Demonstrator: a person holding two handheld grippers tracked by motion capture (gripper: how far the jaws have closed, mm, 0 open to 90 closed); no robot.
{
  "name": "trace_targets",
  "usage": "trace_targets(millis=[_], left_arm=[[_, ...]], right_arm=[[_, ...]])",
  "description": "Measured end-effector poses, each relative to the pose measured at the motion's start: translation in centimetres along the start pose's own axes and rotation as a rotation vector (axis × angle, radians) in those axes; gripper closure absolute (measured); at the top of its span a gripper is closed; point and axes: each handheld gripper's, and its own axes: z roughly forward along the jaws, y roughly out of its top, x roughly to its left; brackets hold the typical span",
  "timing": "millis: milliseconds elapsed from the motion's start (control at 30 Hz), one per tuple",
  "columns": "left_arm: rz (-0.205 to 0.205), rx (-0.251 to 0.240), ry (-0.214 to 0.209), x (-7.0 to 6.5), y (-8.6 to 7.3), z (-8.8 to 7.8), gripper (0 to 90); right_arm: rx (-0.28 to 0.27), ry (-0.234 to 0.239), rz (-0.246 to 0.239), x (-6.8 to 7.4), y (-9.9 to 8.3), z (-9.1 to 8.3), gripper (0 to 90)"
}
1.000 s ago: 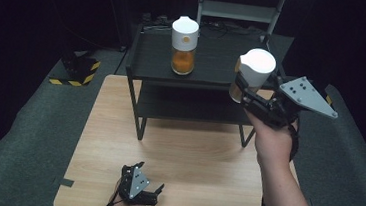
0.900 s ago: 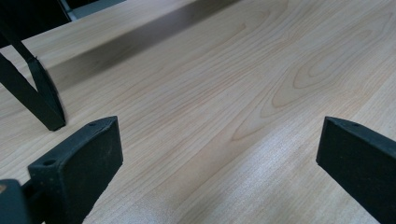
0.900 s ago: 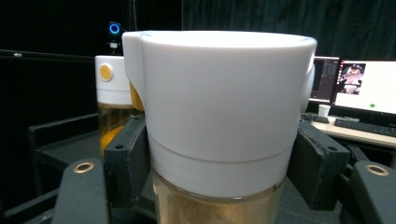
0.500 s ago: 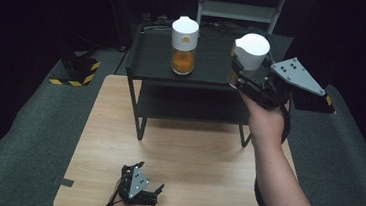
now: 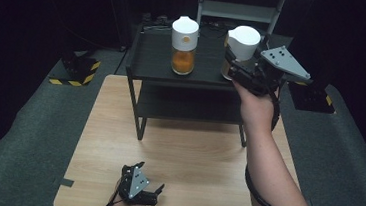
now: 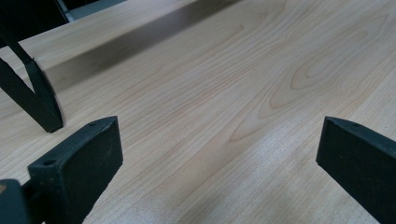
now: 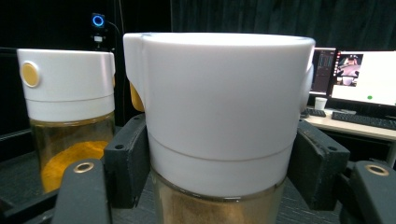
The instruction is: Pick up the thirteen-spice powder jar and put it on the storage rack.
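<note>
Right gripper [image 5: 237,66] clamps a white-lidded spice jar [image 5: 241,45] just below its lid, upright over the black shelf's top tier [image 5: 155,55], probably for placement beside the second jar [image 5: 183,45]. Left gripper [image 5: 149,194] rests on the wooden table [image 5: 201,155], jaws spread, holding nothing.

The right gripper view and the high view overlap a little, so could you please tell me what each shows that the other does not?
The right gripper view alone shows lit computer monitors on a desk behind, and the round gold button on the neighbouring jar's lid.

The high view alone shows the light wooden table, the black two-tier metal shelf, the left gripper low over the table's near edge, and the person's right forearm.

Both show the right gripper clamped on a white-lidded glass jar of brownish powder, beside a second white-lidded glass jar holding orange powder.
</note>
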Motion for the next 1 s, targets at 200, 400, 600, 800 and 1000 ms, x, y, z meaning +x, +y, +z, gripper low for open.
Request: trace_targets(millis=[200,400,600,800,1000], left_arm=[[-0.001,-0.003,0.001,0.0,-0.1,0.0,0.6],[-0.005,-0.004,0.001,0.0,-0.1,0.0,0.6],[-0.008,-0.008,0.002,0.1,-0.2,-0.1,0.6],[-0.013,-0.009,-0.001,0.2,-0.2,-0.1,0.6],[-0.019,-0.01,-0.003,0.3,-0.2,-0.1,0.6]], right_arm=[[0.009,-0.004,0.002,-0.1,0.2,0.9,30.3],[0.018,-0.004,0.011,-0.2,0.3,1.4,30.2],[0.036,0.004,0.013,-0.2,0.5,2.0,30.2],[0.044,0.009,0.015,-0.2,0.6,2.4,30.2],[0.046,0.011,0.023,-0.2,0.4,2.7,30.2]])
